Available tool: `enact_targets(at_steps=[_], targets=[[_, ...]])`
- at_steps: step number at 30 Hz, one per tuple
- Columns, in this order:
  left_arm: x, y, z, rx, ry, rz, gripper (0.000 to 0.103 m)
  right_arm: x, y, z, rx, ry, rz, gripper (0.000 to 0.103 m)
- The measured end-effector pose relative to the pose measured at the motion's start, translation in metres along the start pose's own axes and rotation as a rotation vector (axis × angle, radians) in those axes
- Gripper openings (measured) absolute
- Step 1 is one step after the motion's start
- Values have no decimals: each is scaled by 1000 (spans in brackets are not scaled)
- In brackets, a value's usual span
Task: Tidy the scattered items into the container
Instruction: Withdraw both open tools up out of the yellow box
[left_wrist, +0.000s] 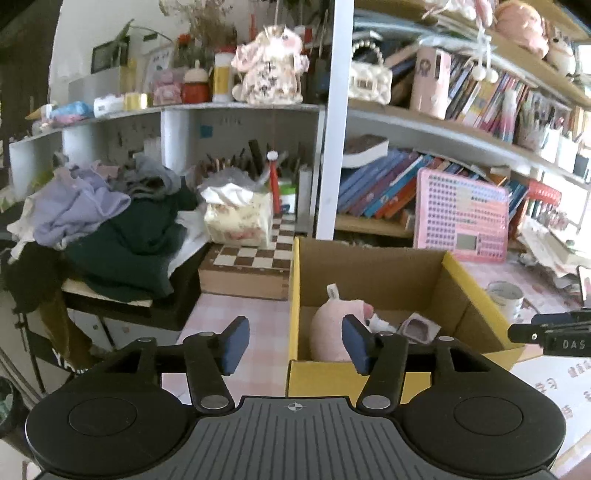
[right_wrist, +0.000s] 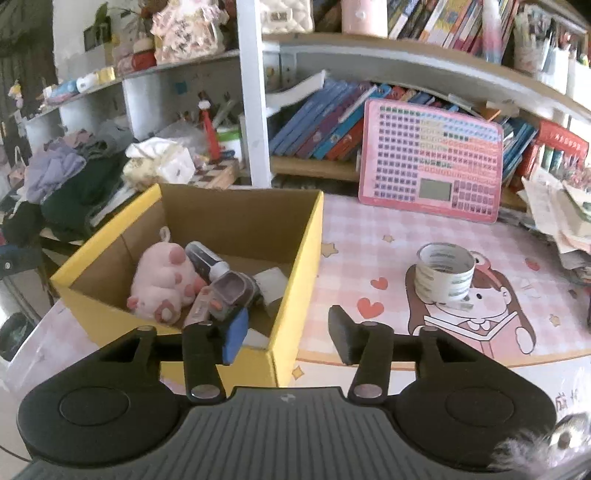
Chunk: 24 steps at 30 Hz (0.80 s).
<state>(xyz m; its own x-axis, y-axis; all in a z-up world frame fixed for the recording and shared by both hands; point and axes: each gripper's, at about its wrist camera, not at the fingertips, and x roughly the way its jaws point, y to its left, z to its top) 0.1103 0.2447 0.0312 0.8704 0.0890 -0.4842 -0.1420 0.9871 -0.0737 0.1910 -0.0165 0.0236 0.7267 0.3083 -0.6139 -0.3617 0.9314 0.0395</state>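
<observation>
A yellow cardboard box (right_wrist: 299, 254) stands on the pink table; it also shows in the left wrist view (left_wrist: 293, 295). Inside lie a pink plush pig (right_wrist: 162, 280), a dark tube (right_wrist: 205, 260), a grey case (right_wrist: 231, 290) and a white card (right_wrist: 271, 282). The plush (left_wrist: 328, 328) and the case (left_wrist: 419, 326) show in the left wrist view too. A roll of clear tape (right_wrist: 445, 271) stands on the table right of the box, also seen in the left wrist view (left_wrist: 506, 297). My left gripper (left_wrist: 295, 345) is open and empty over the box's near left corner. My right gripper (right_wrist: 288, 336) is open and empty at the box's near right corner.
A pink keyboard toy (right_wrist: 430, 160) leans against books at the back. A clothes pile (left_wrist: 103, 221), a tissue box (left_wrist: 238, 218) and a chessboard box (left_wrist: 251, 269) lie left of the box. Loose papers (right_wrist: 561, 218) are stacked at the right. Shelves rise behind.
</observation>
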Motion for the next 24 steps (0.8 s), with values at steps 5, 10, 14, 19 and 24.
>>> enact_targets(at_steps=[5, 10, 14, 19, 24], targets=[[-26, -5, -12, -7, 3, -14, 74, -28, 13, -17, -5, -32, -1, 54], [-41, -13, -29, -2, 34, -25, 74, -48, 25, -37, -11, -25, 21, 54], [-50, -18, -44, -5, 69, -35, 74, -61, 32, -52, -12, -18, 18, 55], [-60, -26, -64, -10, 114, -44, 74, -73, 39, -73, -28, -1, 10, 58], [-68, -37, -81, 16, 159, -59, 74, -83, 48, -93, -62, 13, 14, 63]])
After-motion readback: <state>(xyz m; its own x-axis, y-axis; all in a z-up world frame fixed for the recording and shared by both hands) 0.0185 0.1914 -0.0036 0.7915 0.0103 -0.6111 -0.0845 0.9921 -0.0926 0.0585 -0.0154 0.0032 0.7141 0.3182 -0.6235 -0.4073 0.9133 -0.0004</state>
